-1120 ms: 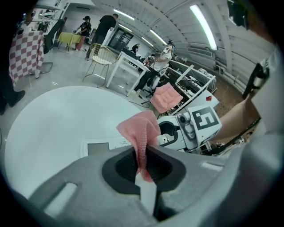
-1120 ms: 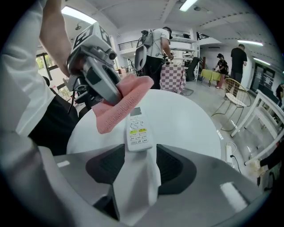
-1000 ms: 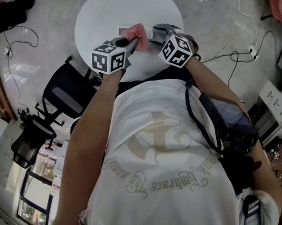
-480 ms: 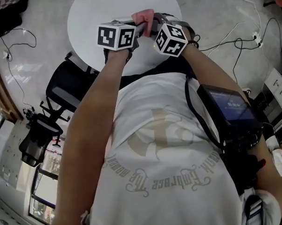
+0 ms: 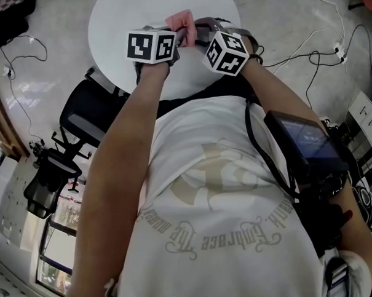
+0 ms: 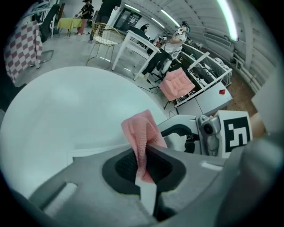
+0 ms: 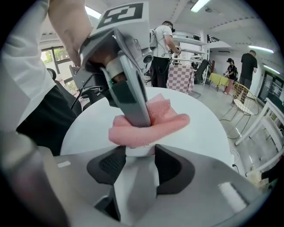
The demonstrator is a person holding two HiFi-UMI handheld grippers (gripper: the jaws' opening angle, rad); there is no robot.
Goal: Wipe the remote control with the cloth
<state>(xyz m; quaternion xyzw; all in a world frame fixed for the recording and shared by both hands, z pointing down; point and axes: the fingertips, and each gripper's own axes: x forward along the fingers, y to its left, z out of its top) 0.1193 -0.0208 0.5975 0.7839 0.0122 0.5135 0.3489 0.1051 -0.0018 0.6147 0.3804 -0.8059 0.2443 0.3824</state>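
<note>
Right hand-held gripper [image 7: 135,158]: the jaws are closing on the remote control [image 7: 139,151]. Its white end stands between the two dark pads at the lower centre of the right gripper view, and the pads appear to bear on both of its sides.

Left hand-held gripper [image 6: 143,155]: the jaws are together, clamped on a fold of the pink cloth [image 6: 141,133]. The cloth rises out of the pads at the centre of the left gripper view.

Handling:
- **Remote control:** judged light, rigid and smooth-sided plastic. It may slip or pivot if pinched near one end only. Hold it across its narrow sides, clear of the buttons, with steady moderate pressure.
- **Cloth:** soft, limp and textured. It carries no force beyond the pinch point, so wiping pressure has to come from the finger behind it.

Position:
- In the right gripper view the cloth lies folded across the far end of the remote control, directly above the right pads. The left finger comes down into it from the upper left.
- Both are over the round white bench [image 7: 204,128].
- In the head view the two hand-held grippers meet at the top centre of the frame.
</note>
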